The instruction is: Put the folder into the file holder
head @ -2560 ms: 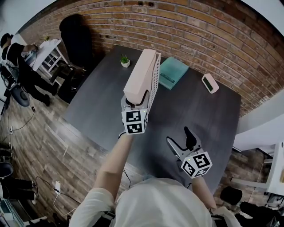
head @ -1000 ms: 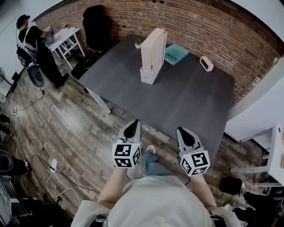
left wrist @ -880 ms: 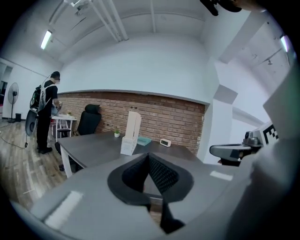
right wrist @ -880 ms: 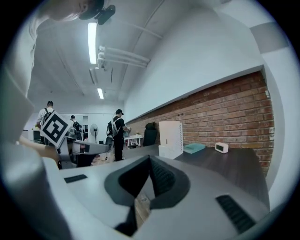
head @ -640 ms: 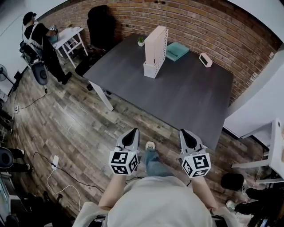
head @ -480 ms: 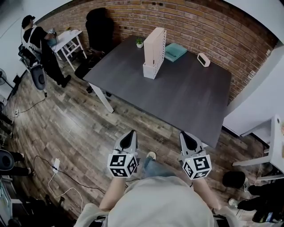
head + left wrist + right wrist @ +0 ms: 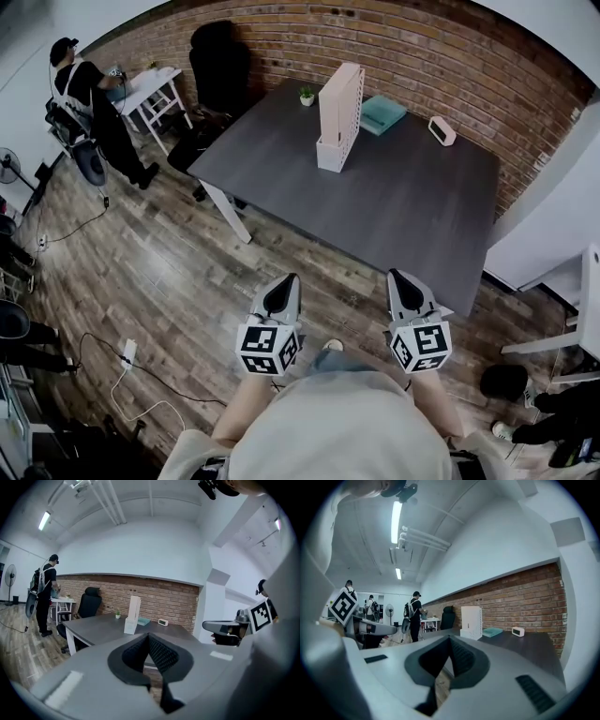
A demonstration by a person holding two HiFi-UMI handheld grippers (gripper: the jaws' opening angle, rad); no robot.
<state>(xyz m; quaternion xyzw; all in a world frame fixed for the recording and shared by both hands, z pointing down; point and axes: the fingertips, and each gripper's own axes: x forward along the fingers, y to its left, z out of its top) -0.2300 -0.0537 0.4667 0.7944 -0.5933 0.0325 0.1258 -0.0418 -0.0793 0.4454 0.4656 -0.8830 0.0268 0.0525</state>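
**Left claw** (image 7: pixel 283 284), **right claw** (image 7: pixel 402 280): were held side by side above the wooden floor (image 7: pixel 169 272), short of the bench (image 7: pixel 403 220), jaws together, nothing between them.
**File holder** (image 7: pixel 343 131): white, stood upright on the bench, well ahead of the left claw, with the pink folder (image 7: pixel 330 98) in it.
**Teal flat item** (image 7: pixel 382 113), **white clock** (image 7: pixel 441 130): lay beyond the holder, far ahead of the right claw.
**Potted plant** (image 7: pixel 307 96): sat at the far corner.
**Person** (image 7: pixel 92 103): stood far off to the left claw's left.
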